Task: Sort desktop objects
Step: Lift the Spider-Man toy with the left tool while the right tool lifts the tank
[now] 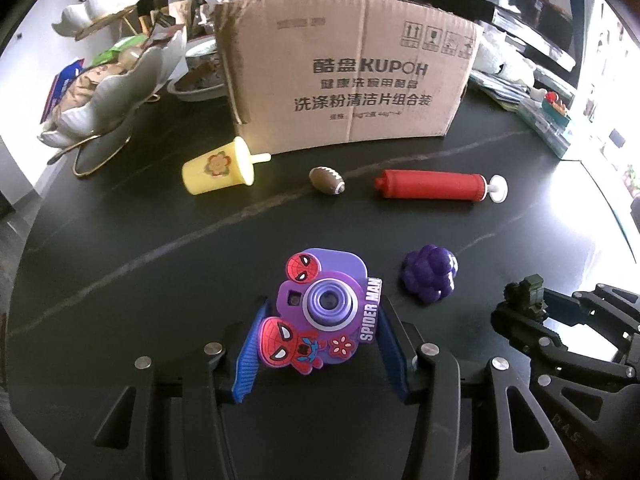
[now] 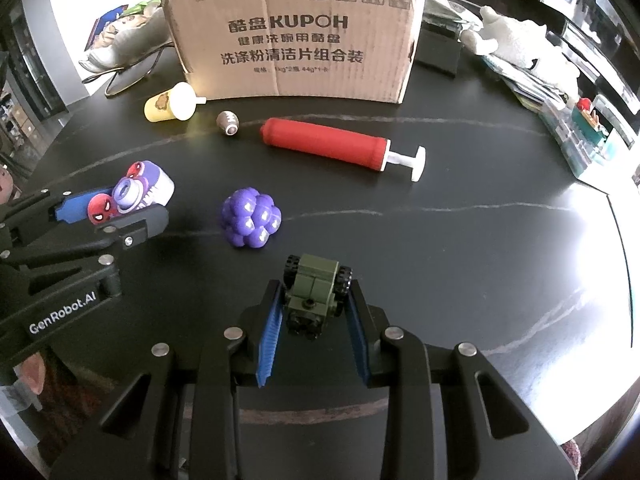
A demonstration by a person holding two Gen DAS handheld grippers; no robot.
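**Both grippers loaded, box as reference**

Left gripper (image 1: 322, 320) clamped on purple toy camera (image 1: 326, 308), pads on both its sides, well in front of cardboard box (image 1: 352, 76). Right gripper (image 2: 314, 312) clamped on green toy truck (image 2: 314, 292), also in front of box, to the camera's right. Purple grape toy (image 2: 251, 218) lies between them on the black table (image 2: 460, 248). Yellow cup (image 1: 218, 168), small football (image 1: 327, 180) and red pump (image 1: 436, 187) lie in a row just before the box front.
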